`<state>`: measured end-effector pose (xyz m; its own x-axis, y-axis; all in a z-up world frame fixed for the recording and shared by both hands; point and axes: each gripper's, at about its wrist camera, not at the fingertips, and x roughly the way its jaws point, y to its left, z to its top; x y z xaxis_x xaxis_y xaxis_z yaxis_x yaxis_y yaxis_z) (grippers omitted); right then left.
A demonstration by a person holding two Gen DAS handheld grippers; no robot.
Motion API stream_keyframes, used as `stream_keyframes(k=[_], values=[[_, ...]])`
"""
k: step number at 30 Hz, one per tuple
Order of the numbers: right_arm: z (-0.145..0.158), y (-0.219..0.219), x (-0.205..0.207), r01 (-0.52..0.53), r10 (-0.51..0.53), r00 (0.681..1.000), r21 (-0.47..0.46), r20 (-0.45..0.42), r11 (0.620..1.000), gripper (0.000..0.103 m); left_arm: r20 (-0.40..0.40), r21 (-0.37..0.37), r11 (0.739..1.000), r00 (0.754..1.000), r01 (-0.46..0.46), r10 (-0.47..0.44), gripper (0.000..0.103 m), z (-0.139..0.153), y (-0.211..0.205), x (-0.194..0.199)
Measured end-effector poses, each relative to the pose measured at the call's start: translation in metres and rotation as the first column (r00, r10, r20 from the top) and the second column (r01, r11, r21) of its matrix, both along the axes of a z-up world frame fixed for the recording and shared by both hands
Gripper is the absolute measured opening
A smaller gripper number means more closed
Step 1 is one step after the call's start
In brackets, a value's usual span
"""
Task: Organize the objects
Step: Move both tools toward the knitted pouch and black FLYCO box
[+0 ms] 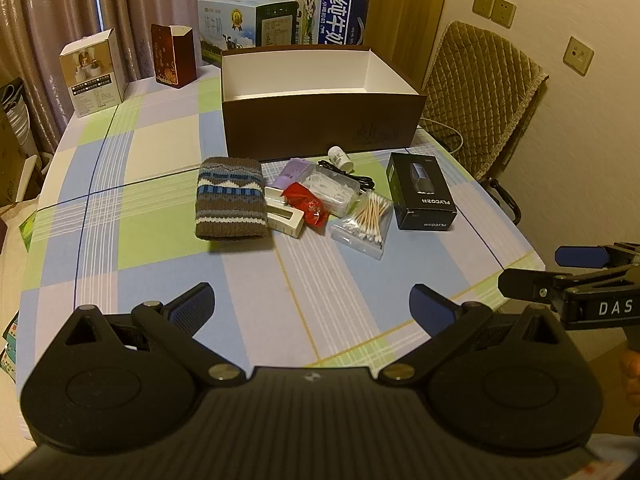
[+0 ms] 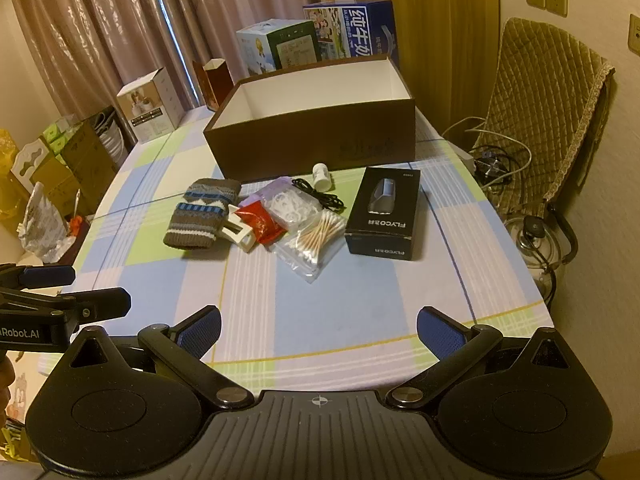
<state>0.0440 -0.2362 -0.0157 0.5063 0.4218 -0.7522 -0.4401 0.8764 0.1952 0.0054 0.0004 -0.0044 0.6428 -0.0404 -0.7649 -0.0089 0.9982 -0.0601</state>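
Left wrist view: your left tongs [image 1: 311,306] hang wide open and empty over the counter [image 1: 160,280]; the clutter sits just before the empty brown box [image 1: 320,120]; I'd grab the knit pouch [image 1: 230,202] first, pinching mid-body.

Right wrist view: right tongs [image 2: 319,326] gape too; only here you see the cables [image 2: 496,160] past the counter's edge.

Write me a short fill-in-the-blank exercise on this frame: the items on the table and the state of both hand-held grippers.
1. The big brown box behind the small items is open and its inside looks ____.
2. The bag of cotton swabs lies between the red packet and the ____ shaver box.
3. The knitted pouch is the item farthest ____ in the cluster.
4. The left hand-held gripper and right hand-held gripper are both ____ and hold nothing.

Missing words: empty; black; left; open
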Motion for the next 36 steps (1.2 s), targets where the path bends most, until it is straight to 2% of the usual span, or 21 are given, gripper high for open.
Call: stream_keyframes(k=[20, 36], values=[[0.002, 0.002, 0.008, -0.009, 0.009, 1.0, -0.001, 0.006, 1.0, 0.101, -0.004, -0.005, 1.0, 1.0, -0.017, 0.017, 0.102, 0.004, -0.004, 0.008], [-0.004, 0.008, 0.034, -0.04, 0.04, 0.999, 0.002, -0.005, 0.999, 0.101, -0.021, -0.007, 0.999, 0.999, -0.049, 0.049, 0.102, 0.002, 0.006, 0.024]])
